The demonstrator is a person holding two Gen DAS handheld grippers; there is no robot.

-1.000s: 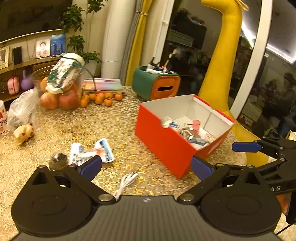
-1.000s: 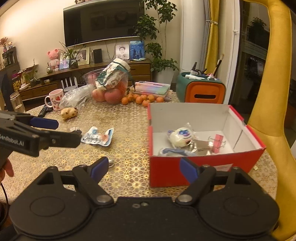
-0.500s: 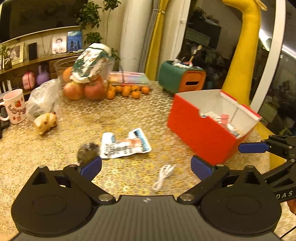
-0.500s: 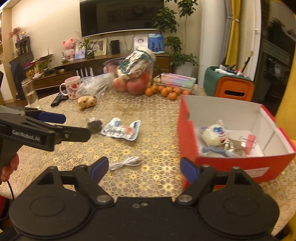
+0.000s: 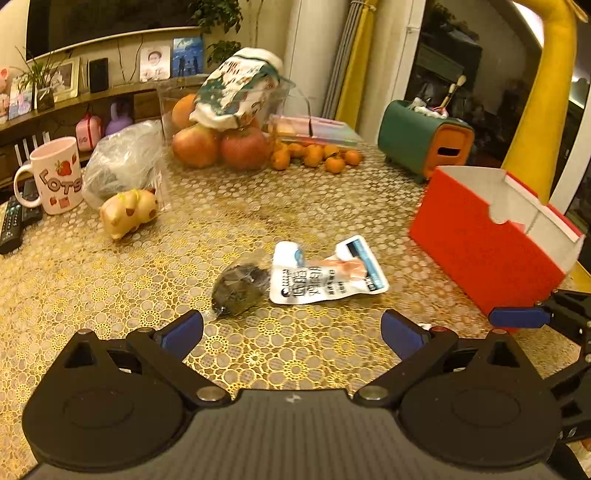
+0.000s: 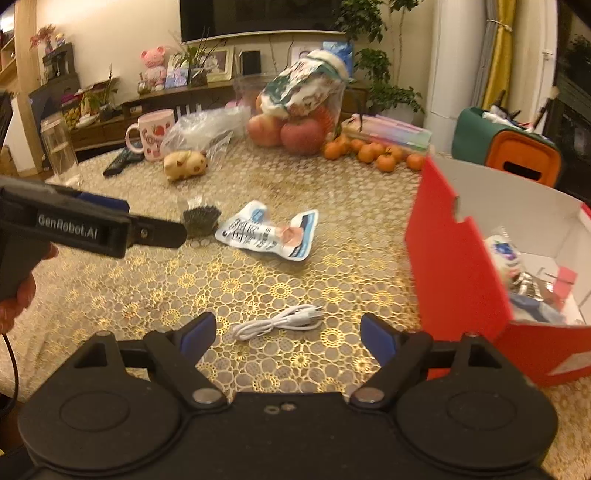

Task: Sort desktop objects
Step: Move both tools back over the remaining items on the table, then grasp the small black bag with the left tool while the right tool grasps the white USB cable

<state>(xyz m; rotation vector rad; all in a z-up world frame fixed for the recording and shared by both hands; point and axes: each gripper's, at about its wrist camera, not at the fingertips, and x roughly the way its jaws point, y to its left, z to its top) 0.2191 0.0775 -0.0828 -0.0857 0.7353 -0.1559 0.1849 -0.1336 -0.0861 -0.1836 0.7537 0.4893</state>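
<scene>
Right wrist view: our released right gripper [image 6: 286, 332] should straddle the near coiled white cable [image 6: 279, 325]; left gripper [image 5: 291, 328] is spread empty.

Warm, dim light. Far ahead of the tongs, a dark television [image 6: 258, 14] hangs on a pale wall [image 6: 110, 33] above a low wooden sideboard [image 6: 110, 110]; yellow curtains [image 6: 498, 48] hang right.

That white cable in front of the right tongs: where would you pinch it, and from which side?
Pinch the white cable across its bundled middle, coming straight down from above. It lies flat on the table in a loose coil, so the strands lift together. The open right tongs are already nearest it.
</scene>
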